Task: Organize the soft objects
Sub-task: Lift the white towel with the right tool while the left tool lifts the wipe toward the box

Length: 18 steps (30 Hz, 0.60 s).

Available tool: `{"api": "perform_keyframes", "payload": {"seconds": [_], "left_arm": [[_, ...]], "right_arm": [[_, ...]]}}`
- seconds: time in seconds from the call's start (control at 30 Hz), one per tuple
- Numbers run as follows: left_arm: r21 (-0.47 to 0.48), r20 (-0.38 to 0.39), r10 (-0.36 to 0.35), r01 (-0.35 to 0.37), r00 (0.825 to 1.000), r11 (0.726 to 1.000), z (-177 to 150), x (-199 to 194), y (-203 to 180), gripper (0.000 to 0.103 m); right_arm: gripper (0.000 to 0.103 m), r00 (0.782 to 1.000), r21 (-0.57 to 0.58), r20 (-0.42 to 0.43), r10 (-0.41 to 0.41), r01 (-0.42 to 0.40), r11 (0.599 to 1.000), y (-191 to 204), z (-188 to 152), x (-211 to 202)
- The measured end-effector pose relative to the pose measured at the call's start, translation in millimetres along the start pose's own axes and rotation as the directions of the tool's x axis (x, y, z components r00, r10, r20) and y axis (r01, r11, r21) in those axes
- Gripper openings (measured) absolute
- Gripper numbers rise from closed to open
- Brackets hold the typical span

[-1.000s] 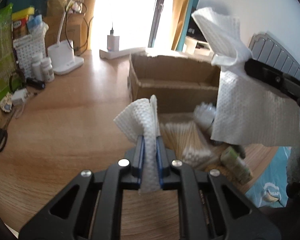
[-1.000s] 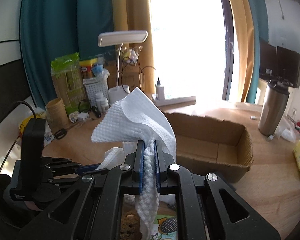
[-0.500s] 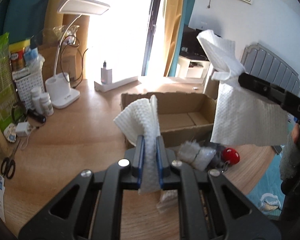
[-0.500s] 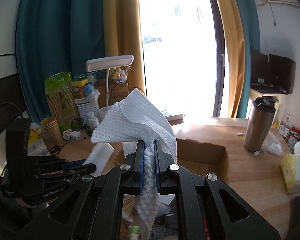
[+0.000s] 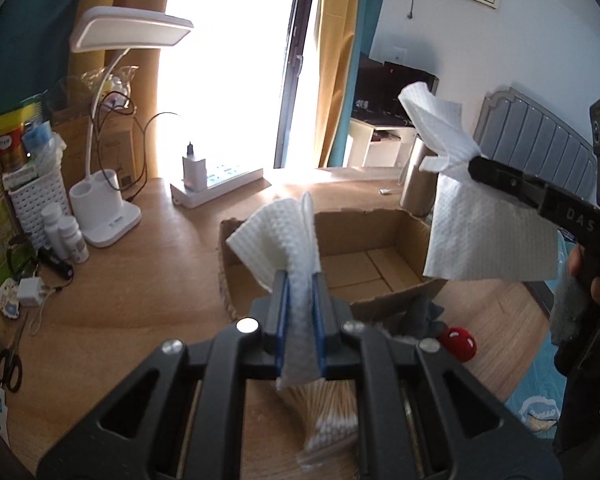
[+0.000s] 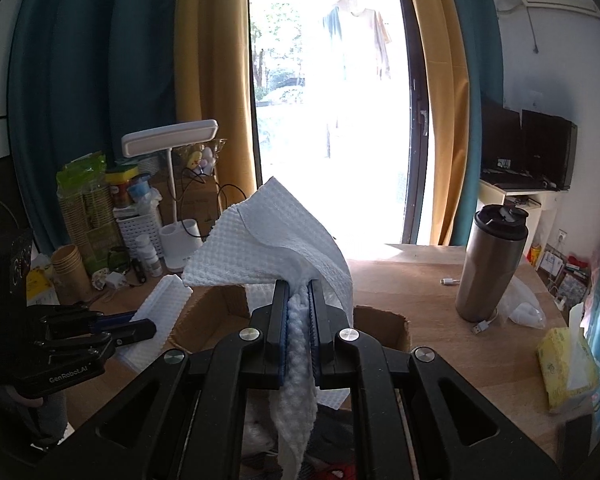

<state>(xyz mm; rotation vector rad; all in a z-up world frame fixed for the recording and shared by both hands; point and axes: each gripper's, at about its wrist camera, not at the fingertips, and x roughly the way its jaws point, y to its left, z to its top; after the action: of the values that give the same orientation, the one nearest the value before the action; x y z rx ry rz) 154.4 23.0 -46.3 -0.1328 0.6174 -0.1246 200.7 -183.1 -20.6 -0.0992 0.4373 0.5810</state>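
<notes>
Your left gripper pinches one white towel tight between its fingers, above the box. At 2 o'clock, your right gripper squeezes another towel. The box sits on the surface.

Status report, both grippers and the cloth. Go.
Left gripper and right gripper both clamped on the white cloth, held above the open cardboard box. Nothing between cloth and box.
</notes>
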Motion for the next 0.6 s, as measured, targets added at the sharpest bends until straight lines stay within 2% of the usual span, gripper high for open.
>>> {"api": "perform_keyframes", "payload": {"seconds": [0.33,0.6], "left_arm": [[0.017,-0.021,-0.013,0.014,1.0,1.0,15.8,30.5,-11.6,0.012],[0.023,-0.065,-0.018,0.02,0.998,1.0,20.5,63.4,-19.2,0.012]], "right_arm": [[0.01,1.0,0.006,-0.026,0.007,-0.006,1.0,-26.9,0.6,32.6],[0.01,0.995,-0.016,-0.095,-0.002,0.001,1.0,-45.5,-18.2,68.4]]}}
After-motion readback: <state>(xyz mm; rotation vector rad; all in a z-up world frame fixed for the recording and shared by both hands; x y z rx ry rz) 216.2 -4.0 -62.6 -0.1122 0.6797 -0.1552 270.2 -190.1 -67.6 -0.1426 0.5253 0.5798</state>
